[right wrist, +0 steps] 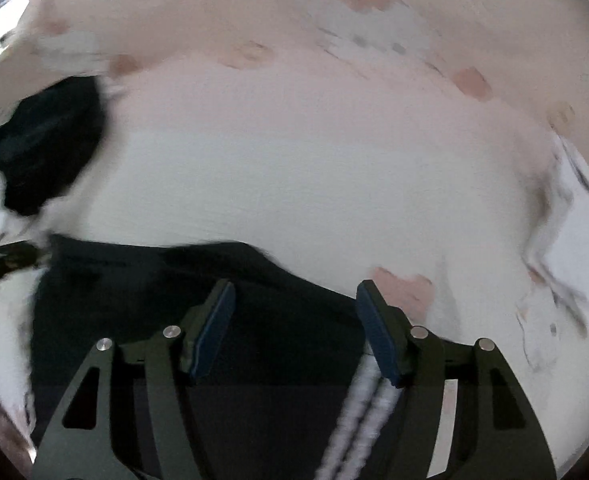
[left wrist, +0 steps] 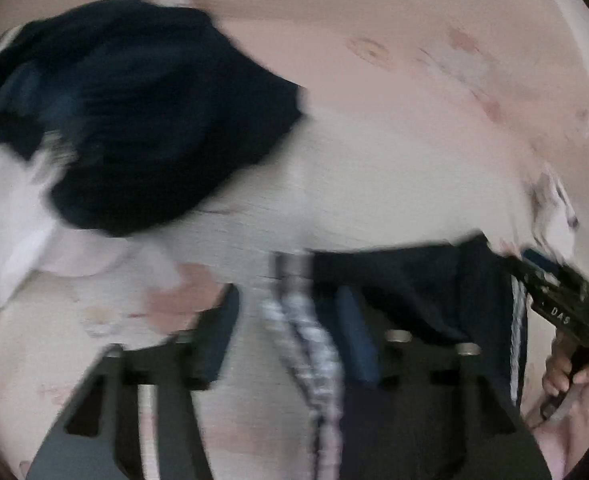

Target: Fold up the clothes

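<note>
Looking along your left gripper (left wrist: 290, 332), you have its blue-padded fingers (left wrist: 224, 332) standing apart over the near edge of a dark navy garment with white side stripes (left wrist: 414, 280), a striped band running between them; nothing is pinched as far as the blurred picture shows. Far to the left lies a heap of dark and white clothes (left wrist: 134, 120) on the pale pink bedspread (left wrist: 374, 80), loose and crumpled rather than folded. At the right edge your right gripper (left wrist: 550, 292) reaches toward the same garment, a hand (left wrist: 566, 380) on its handle; whether it is gripping cannot be told from here. Switching to the right wrist view, your right gripper (right wrist: 294, 332) also has its fingers (right wrist: 378, 336) spread wide, hovering over the navy garment, which lies spread flat at the near side, its white stripes (right wrist: 362, 412) running under the right finger. By my judgement the garment lies laid out but not folded, and the heap far left remains to be folded.
</note>
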Demonstrator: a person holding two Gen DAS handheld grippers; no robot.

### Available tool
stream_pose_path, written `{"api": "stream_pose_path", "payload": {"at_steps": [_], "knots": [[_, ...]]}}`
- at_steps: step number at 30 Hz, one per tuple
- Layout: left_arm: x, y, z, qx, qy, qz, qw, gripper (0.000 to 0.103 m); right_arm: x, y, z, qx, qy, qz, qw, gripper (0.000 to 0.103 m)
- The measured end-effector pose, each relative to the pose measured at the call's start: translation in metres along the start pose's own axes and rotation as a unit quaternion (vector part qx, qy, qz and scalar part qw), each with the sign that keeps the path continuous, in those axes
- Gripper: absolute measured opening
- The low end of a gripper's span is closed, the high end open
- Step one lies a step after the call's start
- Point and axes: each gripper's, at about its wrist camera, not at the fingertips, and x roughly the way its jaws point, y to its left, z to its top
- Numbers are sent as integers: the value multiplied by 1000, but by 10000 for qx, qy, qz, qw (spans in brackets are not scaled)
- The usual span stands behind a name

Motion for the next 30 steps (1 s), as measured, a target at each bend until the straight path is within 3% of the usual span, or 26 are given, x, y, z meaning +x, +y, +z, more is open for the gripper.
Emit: {"api": "stream_pose_path", "payload": {"at_steps": [2, 3, 8, 11, 13, 18, 21, 23, 28, 30], "knots": [[14, -11, -4, 372, 61, 461, 9982, 55, 5, 33, 4, -534, -67, 245, 9983, 66], [17, -14, -6, 450, 25, 603, 9972, 46, 8, 48, 5, -821, -78, 301, 9961, 66], [20, -25, -10, 694, -180, 863, 9937, 32, 47, 96, -3, -1831, 292, -168, 9825, 64], [21, -28, -10, 766, -157, 929, 9926, 25, 51, 78, 6, -1411, 291, -323, 9890, 63], [22, -28, -8, 778, -149, 1002, 9918, 21, 54, 65, 12, -1129, 289, -426, 9923, 55], [22, -25, -6, 684, -145, 977, 9928, 22, 61, 35, 28, -336, 360, -502, 9975, 59], [18, -19, -1, 445, -202, 828, 9954, 23, 59, 34, 33, -303, 211, -691, 9969, 59], [17, -11, 2, 226, -227, 772, 9965, 24, 52, 35, 37, -259, 41, -599, 9979, 59], [12, 12, 10, -473, -264, 228, 9983, 24, 36, 49, 49, -187, -369, 42, 9991, 59], [11, 15, 13, -515, -293, 189, 9981, 25, 39, 62, 44, -394, -291, 316, 9983, 60]]}}
